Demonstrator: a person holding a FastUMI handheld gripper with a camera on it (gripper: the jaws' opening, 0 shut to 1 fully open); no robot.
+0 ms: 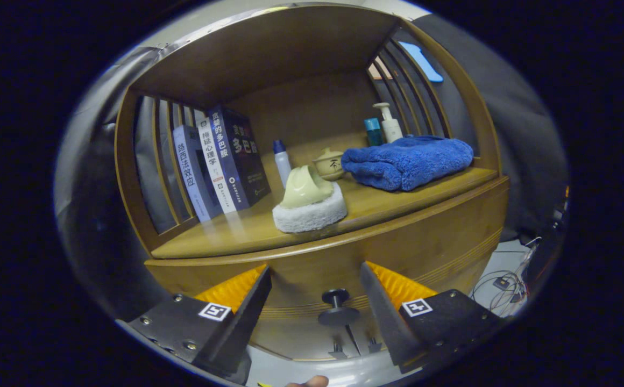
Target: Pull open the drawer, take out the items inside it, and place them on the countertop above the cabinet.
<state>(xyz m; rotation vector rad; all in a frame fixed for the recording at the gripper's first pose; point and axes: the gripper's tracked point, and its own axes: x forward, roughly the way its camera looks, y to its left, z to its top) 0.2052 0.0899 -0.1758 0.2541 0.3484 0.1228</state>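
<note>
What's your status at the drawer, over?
Gripper open, fingers either side of drawer knob, not touching. Drawer looks shut. Brush and blue towel on countertop above; path to knob clear.

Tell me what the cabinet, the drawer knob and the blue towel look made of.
Cabinet: likely bamboo or wood, smooth satin sheen, layered edge lines.
Drawer knob, between the open jaws of the gripper: dark, matte, metal or plastic.
Blue towel: fluffy terry-like cloth.
</note>
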